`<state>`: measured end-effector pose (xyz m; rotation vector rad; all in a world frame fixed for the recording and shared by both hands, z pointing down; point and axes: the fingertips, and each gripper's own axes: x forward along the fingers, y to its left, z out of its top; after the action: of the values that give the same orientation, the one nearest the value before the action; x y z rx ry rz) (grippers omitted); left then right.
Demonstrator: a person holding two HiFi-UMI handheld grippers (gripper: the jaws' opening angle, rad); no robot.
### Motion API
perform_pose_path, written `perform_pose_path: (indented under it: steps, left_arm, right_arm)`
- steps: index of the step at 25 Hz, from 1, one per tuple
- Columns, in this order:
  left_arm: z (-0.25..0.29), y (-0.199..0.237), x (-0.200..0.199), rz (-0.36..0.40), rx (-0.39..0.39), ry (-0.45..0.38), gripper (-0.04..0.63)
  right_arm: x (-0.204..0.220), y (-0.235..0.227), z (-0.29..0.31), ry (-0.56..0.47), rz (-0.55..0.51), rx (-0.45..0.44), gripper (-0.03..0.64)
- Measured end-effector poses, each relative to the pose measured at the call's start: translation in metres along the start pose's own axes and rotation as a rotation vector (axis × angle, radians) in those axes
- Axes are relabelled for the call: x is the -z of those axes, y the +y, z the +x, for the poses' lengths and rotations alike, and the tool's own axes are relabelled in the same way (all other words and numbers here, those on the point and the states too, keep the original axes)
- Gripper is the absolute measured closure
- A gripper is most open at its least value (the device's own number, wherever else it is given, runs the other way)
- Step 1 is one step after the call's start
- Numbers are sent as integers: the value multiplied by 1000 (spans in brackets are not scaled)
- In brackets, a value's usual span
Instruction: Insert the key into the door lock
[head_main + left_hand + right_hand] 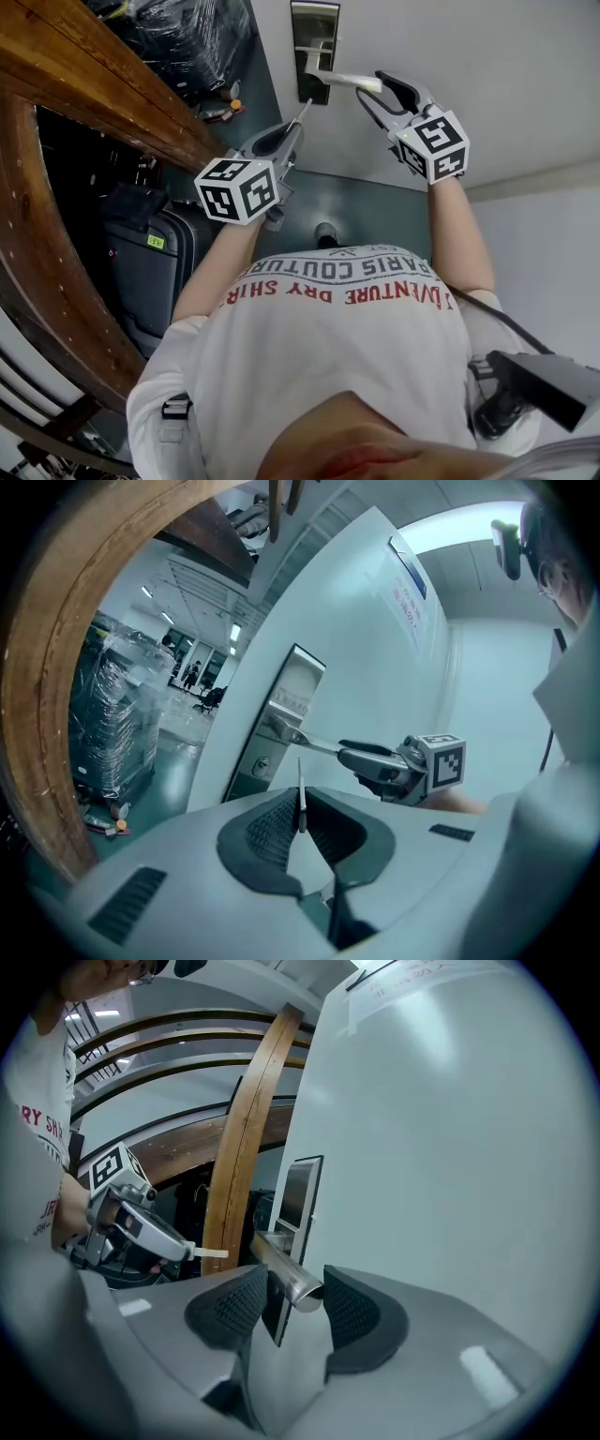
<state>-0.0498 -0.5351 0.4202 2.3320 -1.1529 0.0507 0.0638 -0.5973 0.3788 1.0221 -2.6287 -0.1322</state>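
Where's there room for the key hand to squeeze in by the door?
The free gap is under the door handle, between the key and the lock plate. The plain door beyond the right gripper is bare too. Crowded: the handle's end, with that gripper's fingers on either side.

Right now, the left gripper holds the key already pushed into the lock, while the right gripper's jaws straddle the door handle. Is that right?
No: the key is not in the lock. The left gripper view shows it in the left gripper, short of the lock. The right gripper straddles the door handle.
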Motion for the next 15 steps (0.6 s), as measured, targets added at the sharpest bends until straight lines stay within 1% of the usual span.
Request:
perform_pose_path:
  steps: [1,3,7,11,12,15]
  left_arm:
    - [4,2,-2,-19,3,-11,572]
    - [15,8,-5,-96,20,-37,572]
    - [40,23,0,-303,57,-72,572]
    - [59,36,10,-547,100,-119,572]
    - [63,38,12,-594,112,-130,572]
    - [72,42,15,-673,129,-151,572]
  right_arm:
    - [0,0,0,1,2,1,442]
    - [1,0,0,3,4,2,442]
    - [0,0,1,3,2,1,442]
    - [-1,1,1,1,-2,-3,442]
    - [0,1,0,1,-1,-4,442]
    - [0,0,0,-4,0,-7,442]
